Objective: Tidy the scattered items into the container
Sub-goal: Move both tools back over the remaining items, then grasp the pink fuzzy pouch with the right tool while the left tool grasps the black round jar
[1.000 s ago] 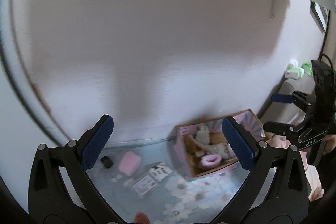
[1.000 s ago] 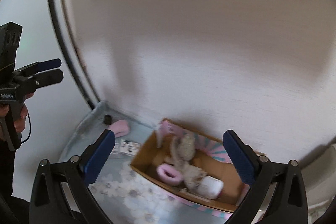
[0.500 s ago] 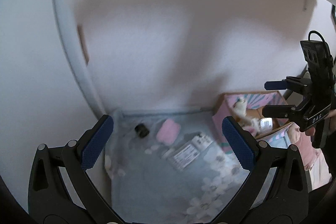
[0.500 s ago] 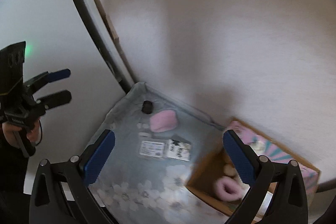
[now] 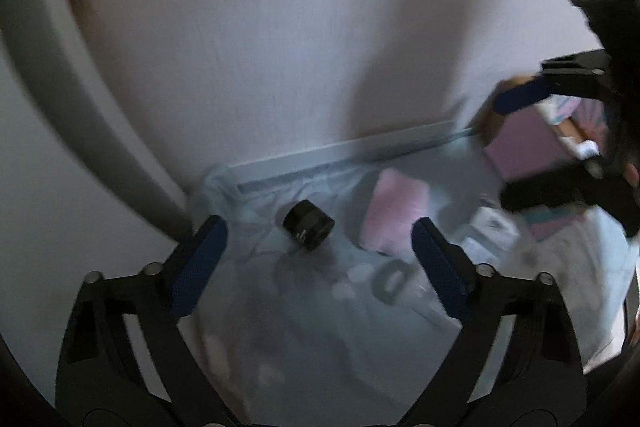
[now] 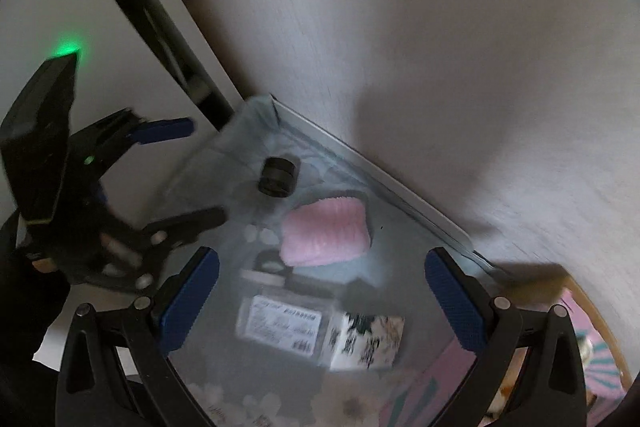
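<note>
A small black cylinder (image 5: 308,225) (image 6: 277,177) lies on the pale blue cloth (image 5: 304,327) near the wall corner. A pink fluffy cloth (image 5: 394,211) (image 6: 326,231) lies beside it. Two printed packets (image 6: 280,323) (image 6: 366,341) lie nearer the pink cardboard box (image 5: 524,147) (image 6: 588,347). My left gripper (image 5: 320,267) hovers open above the cylinder and the pink cloth, holding nothing. My right gripper (image 6: 322,301) stands open above the packets and the pink cloth, also with nothing in it. Each gripper shows in the other's view (image 5: 540,143) (image 6: 192,171).
A white wall (image 5: 280,27) runs along the back of the cloth, with a pale skirting strip (image 5: 348,149) at its foot. A dark curved frame (image 6: 152,15) rises at the left corner. A grey ring shape (image 5: 390,283) lies on the cloth.
Both grippers have swung left and dropped closer to the cloth; the cylinder, pink cloth and packets look larger. The box has slid to the right edge of both views.
</note>
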`<state>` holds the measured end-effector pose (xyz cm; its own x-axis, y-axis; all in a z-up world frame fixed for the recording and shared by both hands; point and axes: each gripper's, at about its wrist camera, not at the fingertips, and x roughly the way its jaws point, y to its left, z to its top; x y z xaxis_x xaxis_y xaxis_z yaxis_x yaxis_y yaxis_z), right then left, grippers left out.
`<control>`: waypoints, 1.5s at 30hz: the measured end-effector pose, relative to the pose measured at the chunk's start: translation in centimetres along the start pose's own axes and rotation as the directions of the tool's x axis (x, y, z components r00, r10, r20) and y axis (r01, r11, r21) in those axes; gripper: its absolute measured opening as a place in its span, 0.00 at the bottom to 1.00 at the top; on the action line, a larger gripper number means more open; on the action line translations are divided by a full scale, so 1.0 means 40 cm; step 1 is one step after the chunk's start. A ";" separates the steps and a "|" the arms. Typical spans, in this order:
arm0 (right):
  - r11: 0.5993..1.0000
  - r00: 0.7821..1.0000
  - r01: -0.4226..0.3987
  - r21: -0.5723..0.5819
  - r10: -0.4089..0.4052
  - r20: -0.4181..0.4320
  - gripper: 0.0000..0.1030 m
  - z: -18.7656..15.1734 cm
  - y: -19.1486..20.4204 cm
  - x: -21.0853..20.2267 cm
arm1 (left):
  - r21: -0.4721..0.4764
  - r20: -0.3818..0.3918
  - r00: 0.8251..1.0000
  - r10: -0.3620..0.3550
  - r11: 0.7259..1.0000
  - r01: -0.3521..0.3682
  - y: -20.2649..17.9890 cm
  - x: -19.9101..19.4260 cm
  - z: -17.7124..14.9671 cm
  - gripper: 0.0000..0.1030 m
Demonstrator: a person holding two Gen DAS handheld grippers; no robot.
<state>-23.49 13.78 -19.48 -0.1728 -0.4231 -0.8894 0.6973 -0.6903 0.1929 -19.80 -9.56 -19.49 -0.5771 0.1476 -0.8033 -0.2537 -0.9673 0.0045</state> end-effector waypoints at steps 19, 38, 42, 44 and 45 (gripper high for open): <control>0.998 0.987 -0.053 -0.034 0.048 -0.155 0.68 0.030 -0.024 0.185 | 0.026 -0.079 0.996 -0.031 0.999 0.033 0.017 0.205 -0.043 0.41; 0.998 0.998 -0.032 -0.051 0.029 -0.057 0.24 0.033 0.009 0.061 | -0.019 -0.051 0.998 -0.047 0.999 0.046 -0.007 0.100 -0.028 0.41; 0.999 1.000 -0.019 -0.042 0.019 0.014 0.24 0.028 0.005 -0.036 | -0.030 -0.013 0.999 -0.044 0.999 0.043 -0.020 0.022 0.008 0.41; 0.999 0.999 -0.007 -0.038 0.009 0.051 0.24 0.021 -0.001 -0.091 | -0.031 0.000 0.999 -0.039 0.999 0.039 -0.030 -0.012 0.026 0.41; 0.999 0.998 -0.002 -0.033 0.004 0.067 0.24 0.017 -0.003 -0.116 | -0.037 0.006 0.999 -0.043 0.998 0.043 -0.038 -0.036 0.041 0.41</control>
<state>-23.24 15.42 -15.09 -0.2158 -0.4642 -0.8591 0.7203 -0.6697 0.1809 -19.86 -7.98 -17.37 -0.5700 0.1904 -0.7993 -0.2496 -0.9669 -0.0523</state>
